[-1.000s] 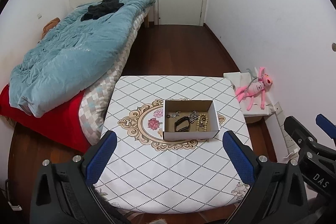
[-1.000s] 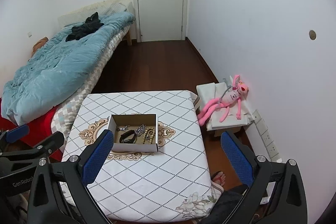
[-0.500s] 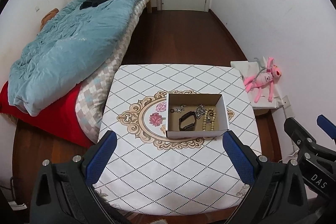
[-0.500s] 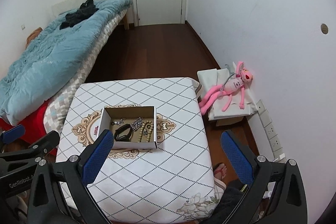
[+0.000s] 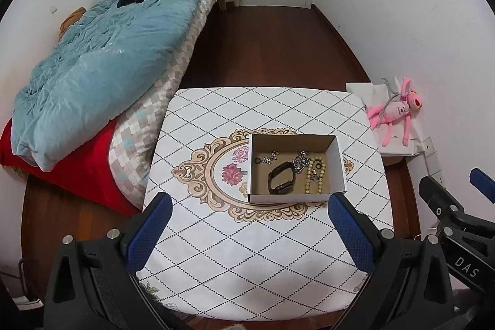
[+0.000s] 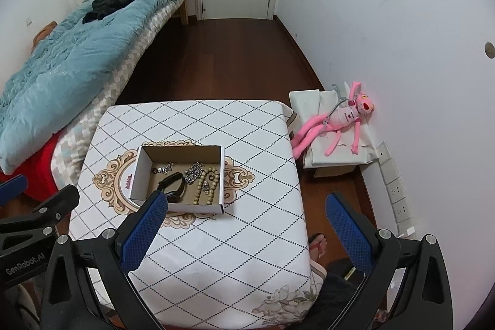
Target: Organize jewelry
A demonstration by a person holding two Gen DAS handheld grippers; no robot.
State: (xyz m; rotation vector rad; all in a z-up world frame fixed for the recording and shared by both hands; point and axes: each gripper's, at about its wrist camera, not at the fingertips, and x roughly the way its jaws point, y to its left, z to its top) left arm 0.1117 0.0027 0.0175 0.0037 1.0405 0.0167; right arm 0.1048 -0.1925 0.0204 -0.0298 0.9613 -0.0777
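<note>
The cardboard box [image 5: 295, 169] of jewelry sits mid-table [image 5: 247, 252], at about 12 o'clock from the left gripper [image 5: 247, 225] and 11 o'clock from the right gripper [image 6: 247, 225] (both with fingers spread wide, holding nothing); the left looks nearer.

Matt cardboard box [image 5: 295, 198]; glossy wooden floor [image 5: 263, 51]; patterned cloth table cover [image 6: 216, 252]; shiny metal chain [image 6: 193, 172]
</note>
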